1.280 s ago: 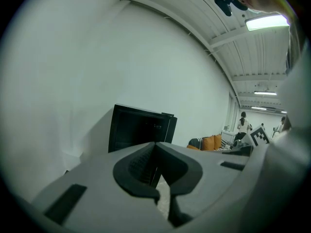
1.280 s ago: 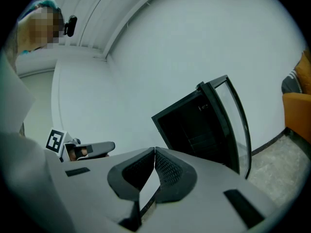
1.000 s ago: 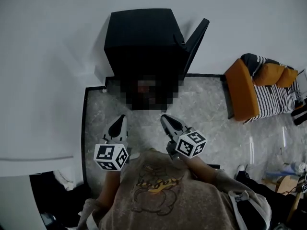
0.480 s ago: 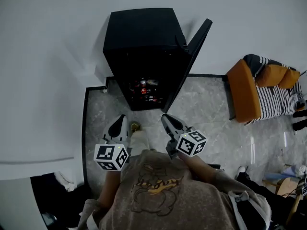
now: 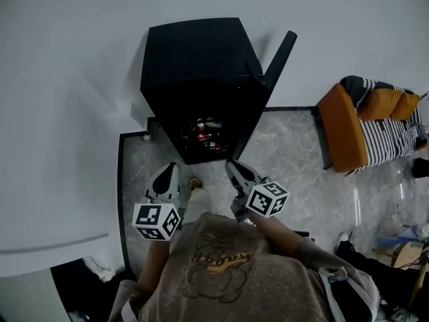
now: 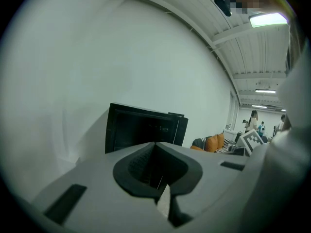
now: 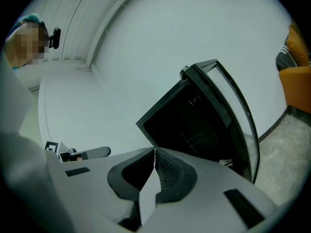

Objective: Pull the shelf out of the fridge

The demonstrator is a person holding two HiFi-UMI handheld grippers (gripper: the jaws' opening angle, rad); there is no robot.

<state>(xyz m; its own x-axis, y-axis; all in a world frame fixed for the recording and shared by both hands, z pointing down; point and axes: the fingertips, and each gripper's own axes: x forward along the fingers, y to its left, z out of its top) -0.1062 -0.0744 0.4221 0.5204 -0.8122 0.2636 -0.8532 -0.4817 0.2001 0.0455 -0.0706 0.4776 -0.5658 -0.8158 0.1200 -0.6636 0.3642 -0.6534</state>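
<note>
**Head view.** Black fridge (image 5: 198, 66) against the white wall, its door (image 5: 271, 79) swung open on the right. Small red and pale items (image 5: 204, 127) show low in the dark interior. Both tongs are held in front of the fridge opening, pointing at it: left tongs (image 5: 167, 173), right tongs (image 5: 234, 168). The person's foot (image 5: 196, 183) is on the marble floor between them. Compared with half a second ago, the lower edge of the fridge opening sits closer to the tong tips. I read that as the person closing in on the fridge. Neither tip has reached the opening.

**Left gripper view.** Left tongs (image 6: 156, 152) are closed, pads meeting, nothing between them. The fridge (image 6: 141, 127) is straight ahead and well apart. Its interior is too dark to make out a shelf.

**Right gripper view.** Right tongs (image 7: 154, 159) are likewise closed and empty. The fridge cavity is beyond the tips, with the glass door (image 7: 233, 110) standing to its right. Faint horizontal edges inside look like the shelf (image 7: 201, 138), seated fully within the fridge.

**Judgement.** This is the approach stage and the shelf is untouched. The tongs would need to open before taking the shelf's front edge. The items inside may ride on the shelf, so a level pull seems wise.
</note>
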